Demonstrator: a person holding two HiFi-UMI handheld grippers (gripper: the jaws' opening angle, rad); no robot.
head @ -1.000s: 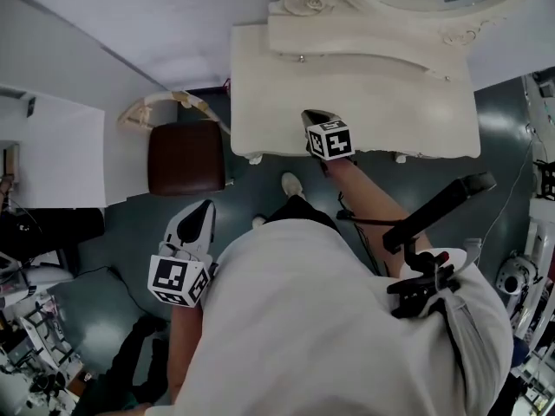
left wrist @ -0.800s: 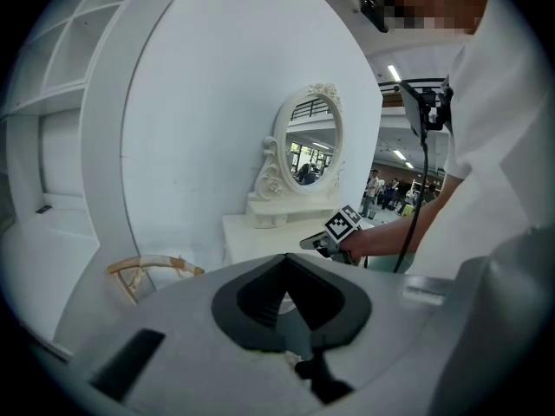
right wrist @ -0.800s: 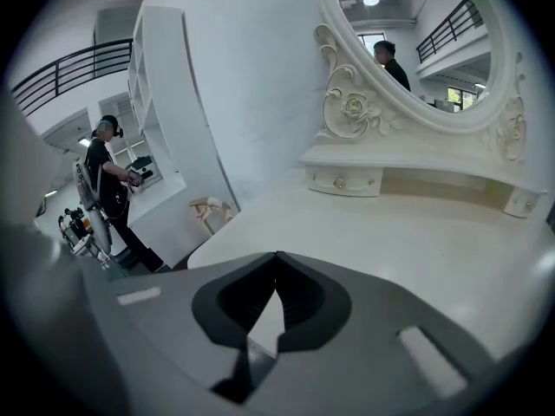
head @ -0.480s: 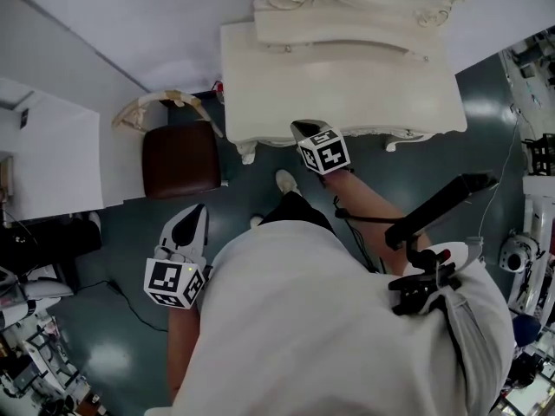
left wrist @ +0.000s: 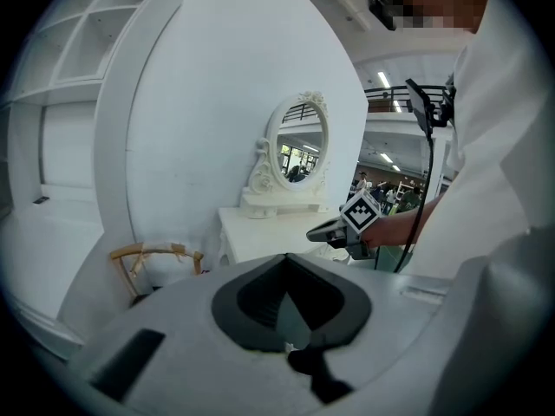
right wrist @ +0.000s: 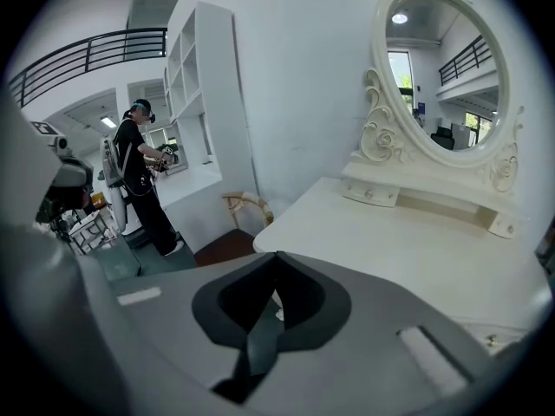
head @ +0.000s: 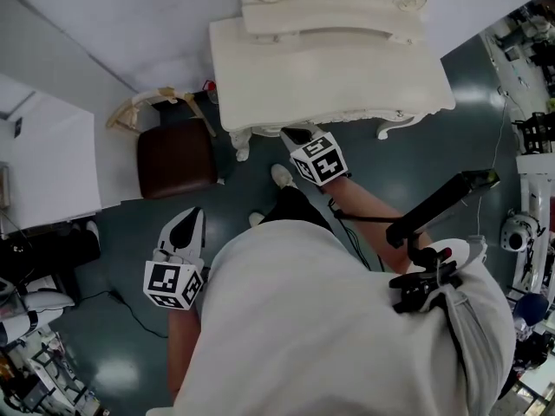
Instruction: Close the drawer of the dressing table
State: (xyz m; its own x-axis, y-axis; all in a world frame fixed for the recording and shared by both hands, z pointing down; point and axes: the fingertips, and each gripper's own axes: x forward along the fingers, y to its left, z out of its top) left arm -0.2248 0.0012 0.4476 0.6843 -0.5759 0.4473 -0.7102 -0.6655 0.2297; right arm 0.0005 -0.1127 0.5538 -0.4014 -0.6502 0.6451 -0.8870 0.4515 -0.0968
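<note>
Pulled back off the tabletop, my right gripper (head: 295, 133) now hovers at its front edge. Left gripper (head: 190, 219) at seven o'clock, jaws together, empty. Dressing table (head: 329, 76) at twelve, drawer hidden from above. Right jaws closed, empty.

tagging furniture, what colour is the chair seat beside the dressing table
Dark brown. The chair seat shows best in the head view.
</note>
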